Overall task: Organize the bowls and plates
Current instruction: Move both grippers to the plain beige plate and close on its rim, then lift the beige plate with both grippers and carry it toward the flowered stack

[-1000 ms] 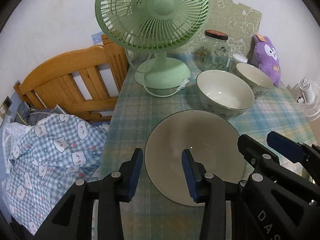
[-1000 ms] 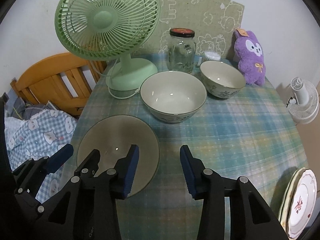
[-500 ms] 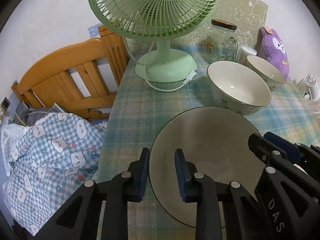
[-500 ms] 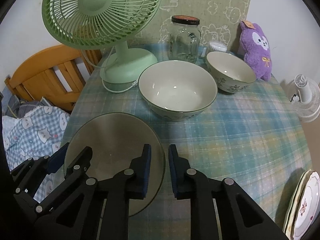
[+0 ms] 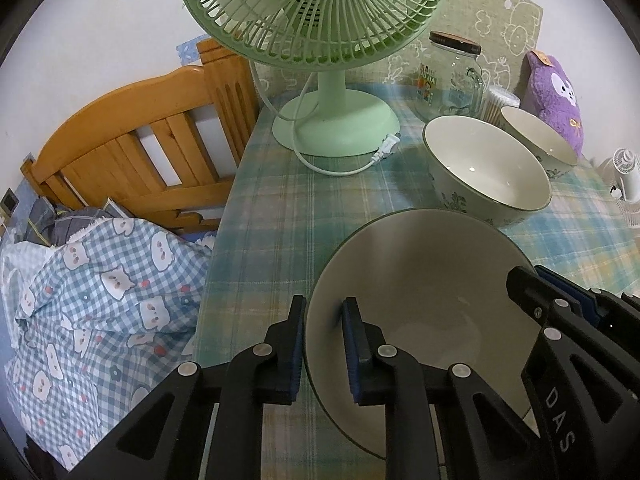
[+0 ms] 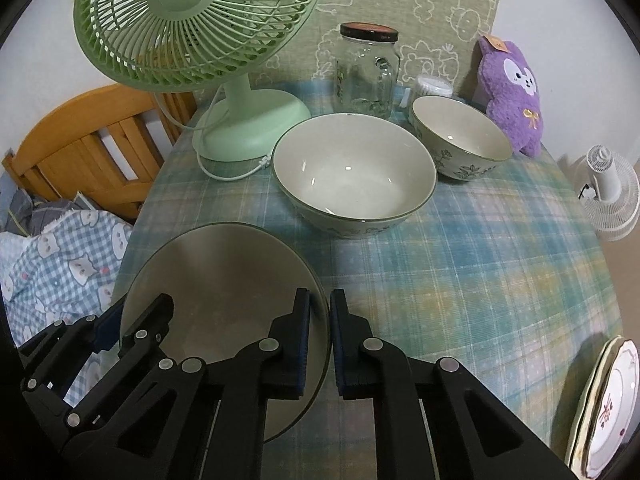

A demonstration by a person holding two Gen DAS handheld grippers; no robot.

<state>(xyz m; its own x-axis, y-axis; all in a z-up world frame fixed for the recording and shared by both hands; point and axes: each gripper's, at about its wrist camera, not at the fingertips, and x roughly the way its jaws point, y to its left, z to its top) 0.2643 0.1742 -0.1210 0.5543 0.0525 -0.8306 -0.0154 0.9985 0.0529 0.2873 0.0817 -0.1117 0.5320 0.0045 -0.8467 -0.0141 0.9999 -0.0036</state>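
Both grippers have dropped toward the worktop (image 6: 480, 264) since the earlier frames, and their fingers, then wide apart, have drawn in on the grey plate (image 5: 420, 280). On the plate's left rim, the left gripper (image 5: 323, 350) has one finger outside the edge and one inside; its fingers are closing, and a sliver of gap shows on the inner side. On the right rim, the right gripper (image 6: 318, 342) is clamped, the edge pinched between its two fingers. The plate lies flat on the checked cloth near the front edge, with the large bowl (image 6: 354, 172) just behind it, the smaller bowl (image 6: 460, 136) further right, and a stack of patterned plates (image 6: 604, 404) at the far right edge. The likely trouble is the thin, sloped rim: if the left side is not firmly seated, the plate could tilt or slip out on lifting. Raising one side faster than the other would twist it loose, and swinging it forward could knock the large bowl or snag the fan (image 5: 320, 8) cord (image 5: 332, 164).
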